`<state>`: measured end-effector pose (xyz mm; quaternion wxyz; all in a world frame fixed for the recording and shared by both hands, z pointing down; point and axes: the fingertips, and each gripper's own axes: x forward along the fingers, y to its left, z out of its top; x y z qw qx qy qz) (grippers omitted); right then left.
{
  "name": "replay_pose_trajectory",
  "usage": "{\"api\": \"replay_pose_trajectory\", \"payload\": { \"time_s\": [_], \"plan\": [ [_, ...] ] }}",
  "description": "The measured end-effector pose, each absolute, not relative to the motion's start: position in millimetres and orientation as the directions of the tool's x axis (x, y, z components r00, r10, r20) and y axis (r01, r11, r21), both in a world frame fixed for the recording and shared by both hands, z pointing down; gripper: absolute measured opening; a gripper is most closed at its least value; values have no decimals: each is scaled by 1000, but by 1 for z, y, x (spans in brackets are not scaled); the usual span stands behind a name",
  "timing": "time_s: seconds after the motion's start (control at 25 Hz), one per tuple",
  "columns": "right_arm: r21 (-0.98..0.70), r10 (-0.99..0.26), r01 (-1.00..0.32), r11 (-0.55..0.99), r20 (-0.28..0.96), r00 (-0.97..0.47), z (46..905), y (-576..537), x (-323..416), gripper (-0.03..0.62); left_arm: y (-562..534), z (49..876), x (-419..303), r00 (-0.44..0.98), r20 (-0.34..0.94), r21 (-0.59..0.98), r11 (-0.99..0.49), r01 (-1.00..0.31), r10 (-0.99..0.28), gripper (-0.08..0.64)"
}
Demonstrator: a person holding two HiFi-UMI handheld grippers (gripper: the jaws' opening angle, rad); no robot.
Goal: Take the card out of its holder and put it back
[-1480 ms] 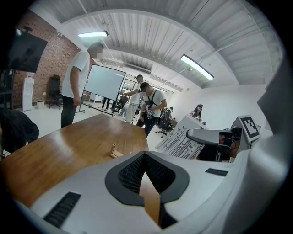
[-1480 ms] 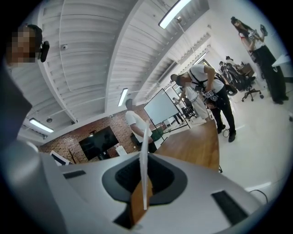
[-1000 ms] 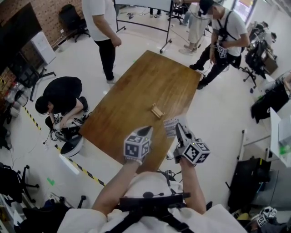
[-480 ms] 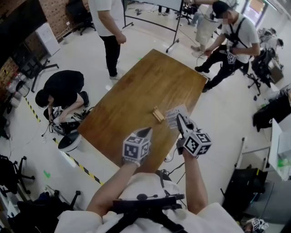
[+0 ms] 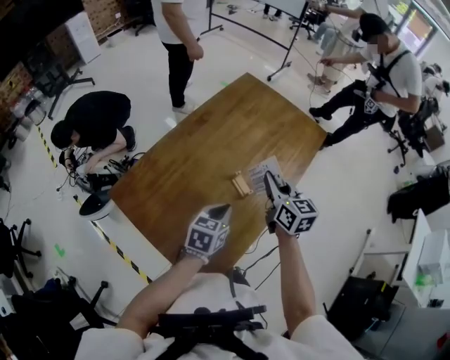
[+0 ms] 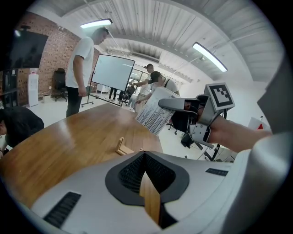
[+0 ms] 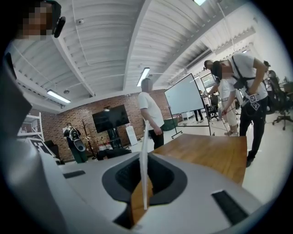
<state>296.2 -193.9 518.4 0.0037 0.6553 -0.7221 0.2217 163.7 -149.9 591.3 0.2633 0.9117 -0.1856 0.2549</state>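
Note:
A small wooden card holder (image 5: 242,184) stands on the brown table (image 5: 211,140) near its right front edge; it also shows low in the left gripper view (image 6: 122,147). My right gripper (image 5: 269,181) is shut on a white printed card (image 5: 261,171), held in the air just right of the holder. From the left gripper view the card (image 6: 153,112) tilts above the holder, and in the right gripper view it shows edge-on (image 7: 143,164) between the jaws. My left gripper (image 5: 221,210) hovers over the table's near edge, shut and holding nothing, its tips (image 6: 144,154) aimed at the holder.
One person crouches on the floor at the left (image 5: 95,126), another stands at the table's far side (image 5: 179,31), and a third bends at the far right (image 5: 373,77). A whiteboard on wheels (image 5: 253,21) stands behind. Cables (image 5: 256,264) hang below the near edge.
My right gripper has carried the card leftward, from beyond the table's right edge to just beside the holder. My left gripper has edged forward and slightly down.

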Motion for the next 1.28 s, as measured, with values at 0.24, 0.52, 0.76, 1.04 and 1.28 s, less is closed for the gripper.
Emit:
{"api": "replay_pose_trajectory", "payload": {
  "time_s": [0.24,0.52,0.76,1.04,1.28],
  "plan": [
    [-326,-926,-944,57,337,-172,550,-213,306,18,-161,608,178,783,590,384,-784,-487,-198,-3],
    [-343,-908,-937,68,369,-200,578,-224,314,20,-167,621,190,766,614,394,-767,-507,-192,-3],
    [-349,-894,-933,87,386,-227,599,-230,308,20,-167,629,185,759,623,403,-753,-520,-190,-4],
    [-360,-886,-928,98,393,-247,615,-234,305,20,-167,636,181,751,632,409,-740,-534,-193,-4],
    [-359,-883,-927,112,391,-258,620,-237,303,20,-170,640,178,746,636,413,-731,-544,-196,-4]
  ]
}}
